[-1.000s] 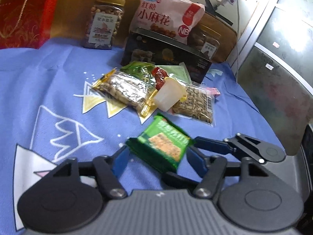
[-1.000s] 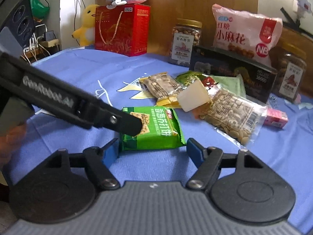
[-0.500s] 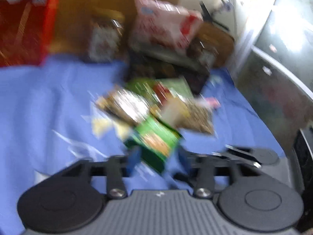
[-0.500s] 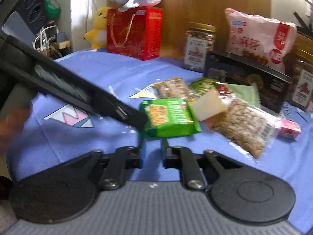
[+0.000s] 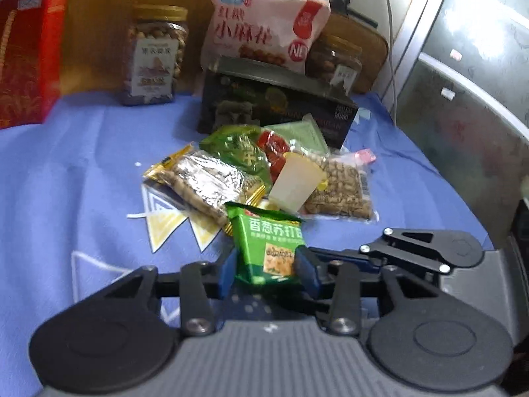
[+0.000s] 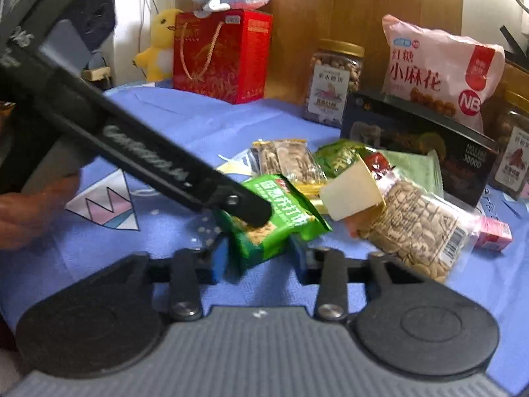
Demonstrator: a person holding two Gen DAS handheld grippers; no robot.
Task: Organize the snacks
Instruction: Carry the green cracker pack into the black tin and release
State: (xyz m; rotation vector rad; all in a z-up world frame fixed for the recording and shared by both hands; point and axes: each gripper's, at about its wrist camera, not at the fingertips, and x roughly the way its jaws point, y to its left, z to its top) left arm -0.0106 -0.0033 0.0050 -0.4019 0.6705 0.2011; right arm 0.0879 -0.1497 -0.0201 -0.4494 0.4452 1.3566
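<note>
Left gripper (image 5: 266, 271) pinches one green cracker packet (image 5: 269, 246) between its blue pads, the packet standing upright. In the right wrist view, the right gripper (image 6: 258, 256) has its fingers on either side of the same packet's lower end; whether they actually press it I cannot tell. Ahead of both grippers lies a loose heap on the blue cloth (image 5: 72, 165): one gold-edged nut bar (image 5: 205, 183), one green pouch (image 5: 238, 149), one pale wedge-shaped packet (image 5: 294, 182) and one clear bag of seeds (image 5: 340, 188). Beyond the heap stands one dark box (image 5: 274, 102) bearing one pink bag (image 5: 264, 26). Two nut jars (image 5: 153, 54) flank it, and one red gift box (image 5: 28, 56) stands far left.
</note>
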